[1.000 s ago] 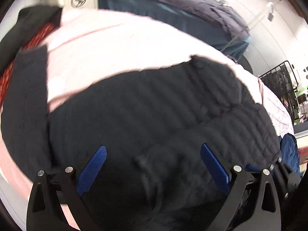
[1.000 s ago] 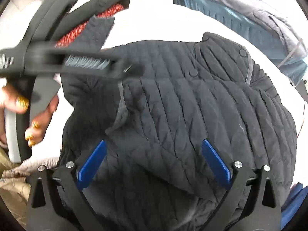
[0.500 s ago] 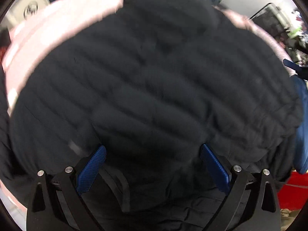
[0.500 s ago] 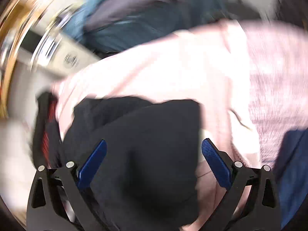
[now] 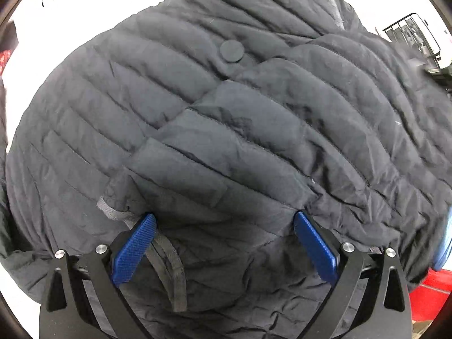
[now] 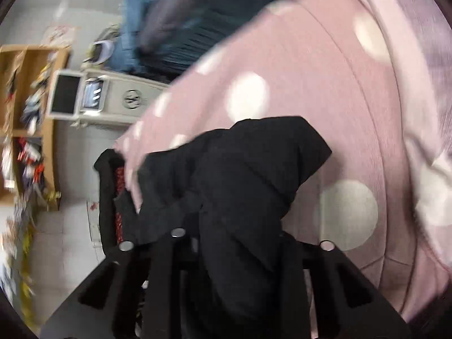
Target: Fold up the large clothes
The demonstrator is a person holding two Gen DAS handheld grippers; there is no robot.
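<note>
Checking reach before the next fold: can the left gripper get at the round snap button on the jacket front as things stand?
Probably yes: the left gripper is open, low over the dark quilted jacket, and nothing covers the snap button ahead.

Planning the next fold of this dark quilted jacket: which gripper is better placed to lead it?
Right, probably. The right gripper is shut on the jacket; the left gripper is open above it, holding nothing.

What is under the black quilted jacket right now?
Around the quilted jacket only a white surface shows in the left view; the right view shows a pink polka-dot cover beneath the dark fabric. Whatever lies directly under the jacket's middle is covered.
</note>
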